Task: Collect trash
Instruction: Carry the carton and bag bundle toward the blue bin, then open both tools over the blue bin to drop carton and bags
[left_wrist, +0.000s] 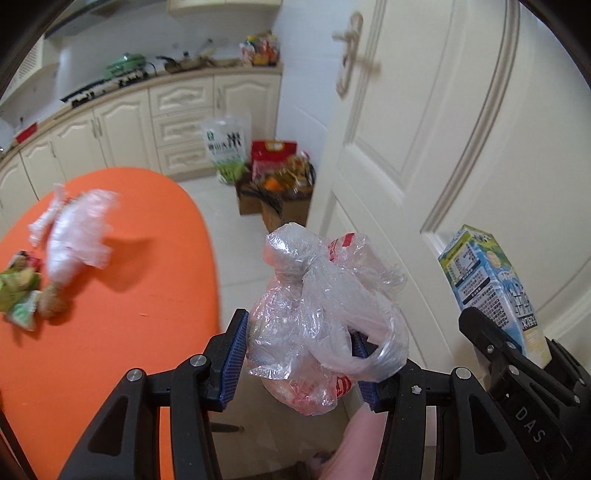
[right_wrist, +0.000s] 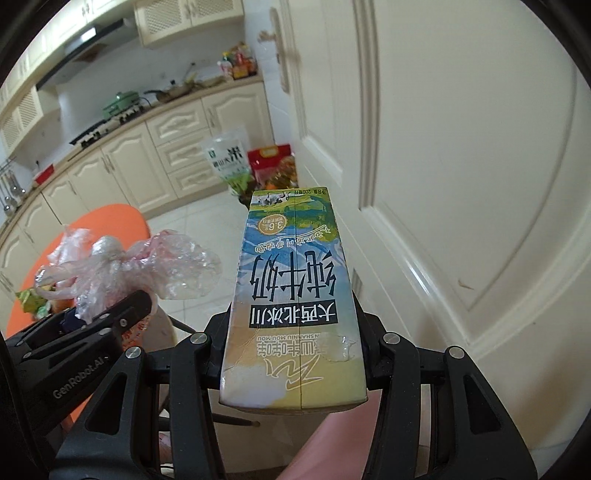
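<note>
My left gripper (left_wrist: 299, 350) is shut on a crumpled clear plastic bag (left_wrist: 317, 306) with red print, held past the edge of the orange table (left_wrist: 147, 295). In the right wrist view the same bag (right_wrist: 147, 269) and left gripper (right_wrist: 96, 317) show at the left. My right gripper (right_wrist: 293, 332) is shut on a milk carton (right_wrist: 295, 295), upside down with blue, green and yellow print. The left wrist view catches that carton (left_wrist: 491, 284) at the right. On the table lie another clear plastic bag (left_wrist: 77, 236) and green snack wrappers (left_wrist: 18, 291).
A cream panelled door (left_wrist: 461, 147) stands close on the right. Against the far cabinets (left_wrist: 177, 122) on the tiled floor are a rice bag (left_wrist: 225, 147), a red package (left_wrist: 273, 155) and an open cardboard box (left_wrist: 280, 192) of goods. A person's pink sleeve (right_wrist: 332, 443) shows below.
</note>
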